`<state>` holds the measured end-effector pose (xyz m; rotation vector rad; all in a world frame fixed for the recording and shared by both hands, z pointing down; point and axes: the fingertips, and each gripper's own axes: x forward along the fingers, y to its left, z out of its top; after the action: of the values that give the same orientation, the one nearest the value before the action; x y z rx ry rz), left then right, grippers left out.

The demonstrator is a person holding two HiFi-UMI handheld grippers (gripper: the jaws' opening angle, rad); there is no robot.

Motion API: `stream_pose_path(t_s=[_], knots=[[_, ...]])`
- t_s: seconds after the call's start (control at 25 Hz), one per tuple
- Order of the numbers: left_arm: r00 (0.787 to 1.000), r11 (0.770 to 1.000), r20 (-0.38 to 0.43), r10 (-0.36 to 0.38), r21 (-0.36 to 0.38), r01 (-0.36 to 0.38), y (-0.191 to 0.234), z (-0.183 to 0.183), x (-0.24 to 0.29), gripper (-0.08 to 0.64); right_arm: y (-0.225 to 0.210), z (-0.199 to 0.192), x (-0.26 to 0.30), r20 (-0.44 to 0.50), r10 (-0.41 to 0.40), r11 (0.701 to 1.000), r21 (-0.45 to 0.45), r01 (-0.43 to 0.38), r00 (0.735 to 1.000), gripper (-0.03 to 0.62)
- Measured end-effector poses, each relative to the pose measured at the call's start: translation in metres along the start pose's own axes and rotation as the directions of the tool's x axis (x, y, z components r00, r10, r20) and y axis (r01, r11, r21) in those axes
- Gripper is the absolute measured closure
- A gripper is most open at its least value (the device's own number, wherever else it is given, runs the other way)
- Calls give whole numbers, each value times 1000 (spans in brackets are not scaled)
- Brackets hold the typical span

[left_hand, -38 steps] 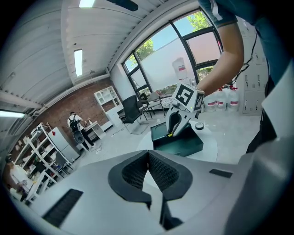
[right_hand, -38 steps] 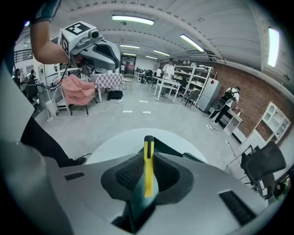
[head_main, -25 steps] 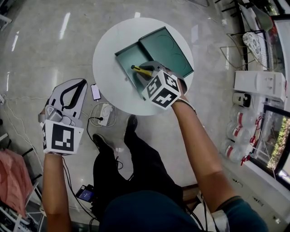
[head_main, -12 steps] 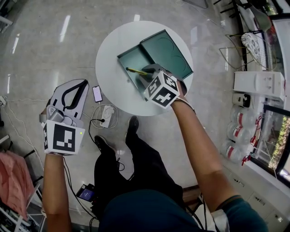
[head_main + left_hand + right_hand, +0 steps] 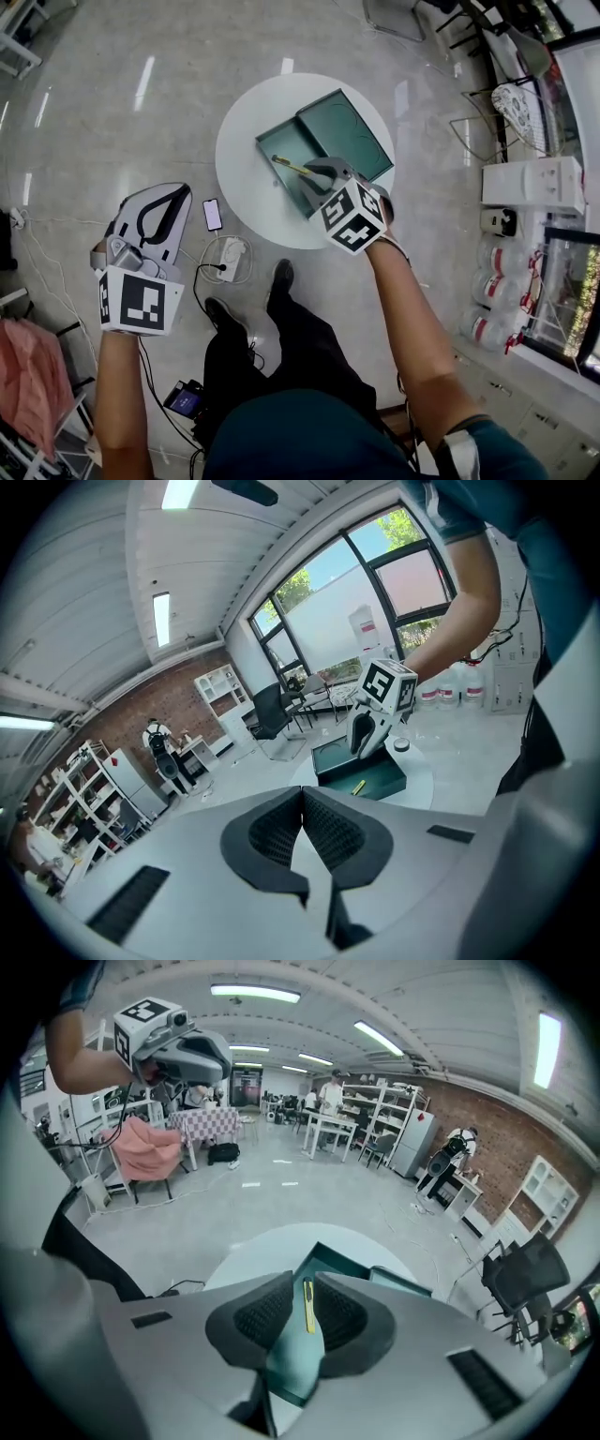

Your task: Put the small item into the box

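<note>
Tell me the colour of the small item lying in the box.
Yellow. The small item shows best in the right gripper view.

A round white table [image 5: 240,178] stands on a glossy grey floor [image 5: 112,103]. On the floor just beside the table's edge lies a dark phone [image 5: 213,214], and near it a white power strip [image 5: 231,259] with a black cable [image 5: 208,266] running into it. A pink cloth [image 5: 26,375] sits at the far left. Along the right side are large water bottles [image 5: 487,281] with red caps, near a white boxy unit [image 5: 536,181]. Farther off, in the right gripper view, a brick wall [image 5: 487,1129] rises behind white shelving [image 5: 389,1105].
</note>
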<state>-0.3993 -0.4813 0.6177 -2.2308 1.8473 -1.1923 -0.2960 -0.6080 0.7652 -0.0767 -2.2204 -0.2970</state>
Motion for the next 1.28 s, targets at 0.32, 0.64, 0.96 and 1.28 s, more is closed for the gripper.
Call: stream_pose_path(t_s=[0.32, 0.64, 0.96, 1.28], knots=[[999, 999, 32, 39, 26, -40, 4, 24, -88, 540, 34, 105, -113, 256, -80, 997, 29, 75, 963, 522], [989, 994, 92, 112, 3, -113, 15, 55, -204, 540, 83, 197, -251, 424, -210, 977, 112, 179, 881, 555], [969, 984, 173, 175, -60, -167, 15, 90, -327, 540, 146, 248, -354, 479, -267, 962, 80, 261, 836, 555], [961, 987, 228, 159, -59, -149, -12, 108, -416, 540, 197, 269, -412, 456, -323, 945, 101, 312, 830, 555]])
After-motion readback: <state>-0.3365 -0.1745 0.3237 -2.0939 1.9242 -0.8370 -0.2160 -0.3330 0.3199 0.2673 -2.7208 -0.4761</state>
